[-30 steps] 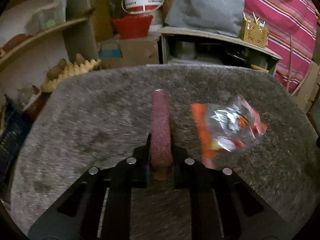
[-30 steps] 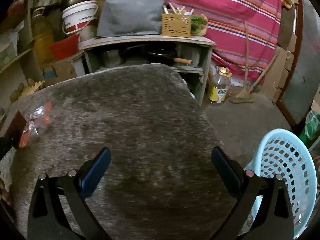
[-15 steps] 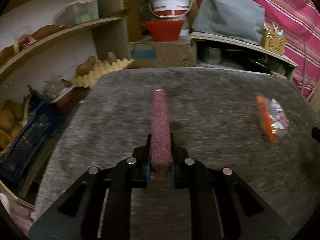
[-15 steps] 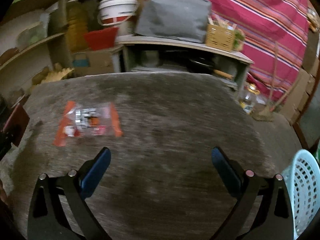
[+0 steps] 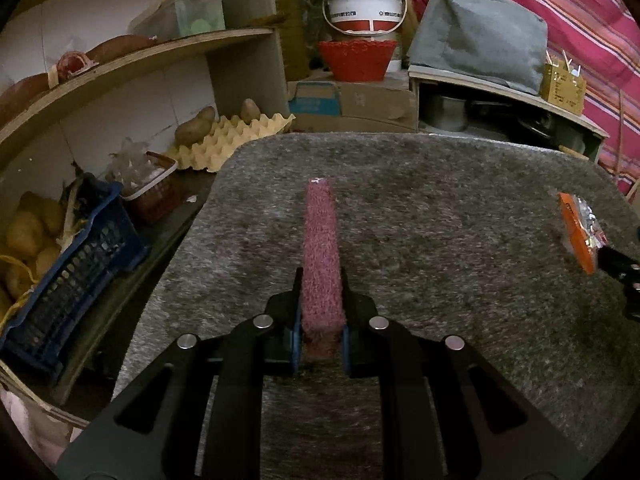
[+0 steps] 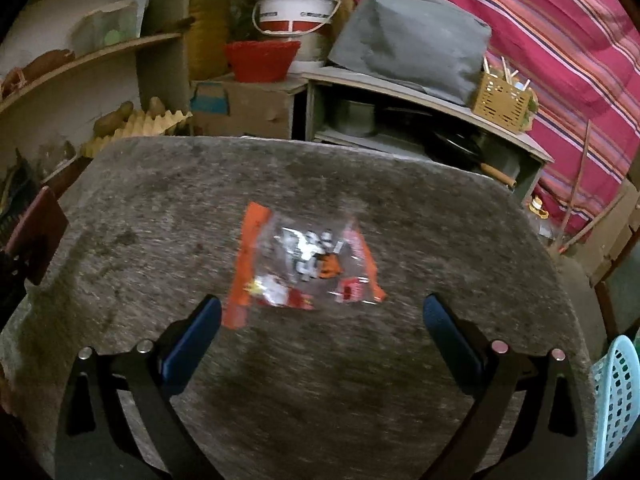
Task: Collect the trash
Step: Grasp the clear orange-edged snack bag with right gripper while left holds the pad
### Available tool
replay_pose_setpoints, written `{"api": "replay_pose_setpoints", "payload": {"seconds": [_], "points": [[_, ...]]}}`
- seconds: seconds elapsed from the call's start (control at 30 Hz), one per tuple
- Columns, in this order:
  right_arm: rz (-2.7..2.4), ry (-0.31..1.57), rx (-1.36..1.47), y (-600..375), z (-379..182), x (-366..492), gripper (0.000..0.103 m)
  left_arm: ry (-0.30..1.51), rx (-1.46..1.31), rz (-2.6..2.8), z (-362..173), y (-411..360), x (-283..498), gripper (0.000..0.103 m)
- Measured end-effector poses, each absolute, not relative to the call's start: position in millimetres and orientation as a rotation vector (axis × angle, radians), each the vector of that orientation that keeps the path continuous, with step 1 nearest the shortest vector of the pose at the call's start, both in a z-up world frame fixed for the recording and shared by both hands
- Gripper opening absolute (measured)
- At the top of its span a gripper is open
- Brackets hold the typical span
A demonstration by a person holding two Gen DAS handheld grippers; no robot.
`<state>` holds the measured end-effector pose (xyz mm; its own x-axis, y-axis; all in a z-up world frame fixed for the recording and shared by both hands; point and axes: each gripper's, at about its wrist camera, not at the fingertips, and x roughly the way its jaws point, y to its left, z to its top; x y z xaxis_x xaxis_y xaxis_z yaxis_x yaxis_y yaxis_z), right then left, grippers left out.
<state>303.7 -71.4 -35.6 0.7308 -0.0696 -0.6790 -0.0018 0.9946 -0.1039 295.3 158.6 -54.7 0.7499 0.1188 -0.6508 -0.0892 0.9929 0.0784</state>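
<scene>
Grey mat (image 6: 320, 380) under orange wrapper (image 6: 304, 268); right gripper (image 6: 322, 332) agape

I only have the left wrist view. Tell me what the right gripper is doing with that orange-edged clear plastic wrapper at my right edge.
Observer: The right gripper is open, jaws wide, above the grey fuzzy table cover. The orange-edged clear plastic wrapper lies flat just ahead of its fingertips, not gripped.
Operator: Give me a drop point for it.
Observer: A light blue perforated plastic basket stands off the table's right side, beside the right gripper.
Operator: Confirm that my load shows from there.
Observer: Yes. The maroon rough-textured pad in the left gripper shows at the right wrist view's left edge, raised off the cover.
</scene>
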Motion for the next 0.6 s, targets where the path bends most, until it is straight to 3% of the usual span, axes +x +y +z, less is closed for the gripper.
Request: {"api": "replay_pose_setpoints", "payload": {"seconds": [0.47,0.53,0.6], "points": [[-0.145,0.789,-0.23,-51.4,-59.4,334.9,0.096,0.706,0.041,0.11,-52.4,162.3,293.3,0.013],[-0.128,0.793,-0.222,-54.8,-59.1,334.4,0.082,0.706,0.038,0.112,-52.9,163.4,292.8,0.013],[-0.1,0.811,-0.209,-58.7,-61.2,336.5,0.057,0.708,0.036,0.114,-53.2,163.9,292.0,0.013]]}}
